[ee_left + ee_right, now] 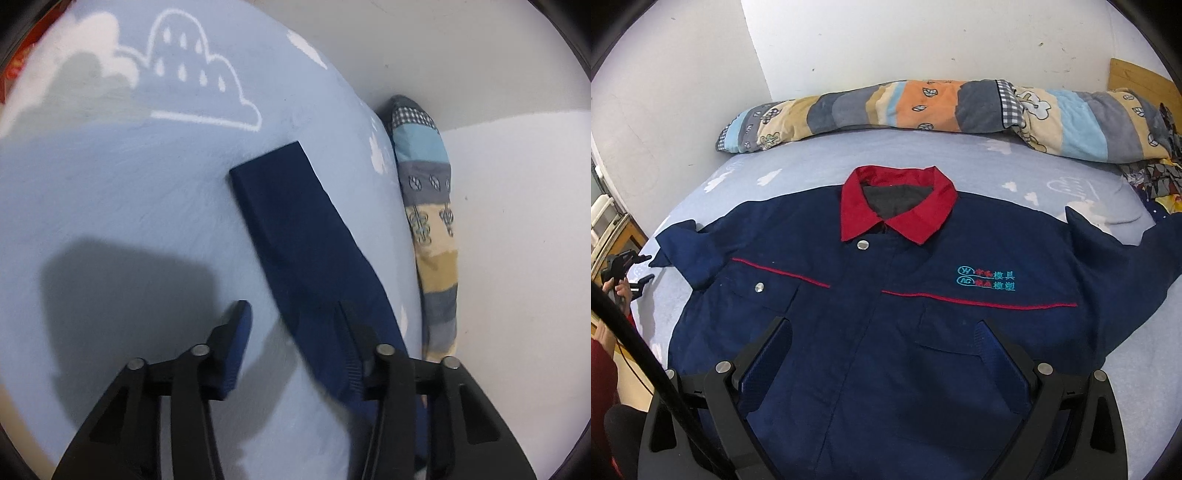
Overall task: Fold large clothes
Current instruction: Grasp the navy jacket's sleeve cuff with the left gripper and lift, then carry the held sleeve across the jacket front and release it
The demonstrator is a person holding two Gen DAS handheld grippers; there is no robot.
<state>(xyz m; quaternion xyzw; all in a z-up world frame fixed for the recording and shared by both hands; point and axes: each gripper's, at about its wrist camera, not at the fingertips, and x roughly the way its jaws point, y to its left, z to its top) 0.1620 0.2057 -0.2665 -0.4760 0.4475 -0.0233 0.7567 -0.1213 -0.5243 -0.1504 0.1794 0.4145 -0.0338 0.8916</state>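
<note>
A navy work jacket with a red collar lies flat, front up, on the light blue bed sheet. Its sleeves spread out to both sides. My right gripper is open and hovers over the jacket's lower front, holding nothing. In the left wrist view one navy sleeve stretches across the sheet. My left gripper is open just above the sleeve's near part, with the right finger over the cloth. The left gripper also shows in the right wrist view at the far left, beside the sleeve end.
A rolled patchwork quilt lies along the white wall behind the jacket, and shows in the left wrist view too. More bedding is piled at the right. The bed's left edge drops to furniture.
</note>
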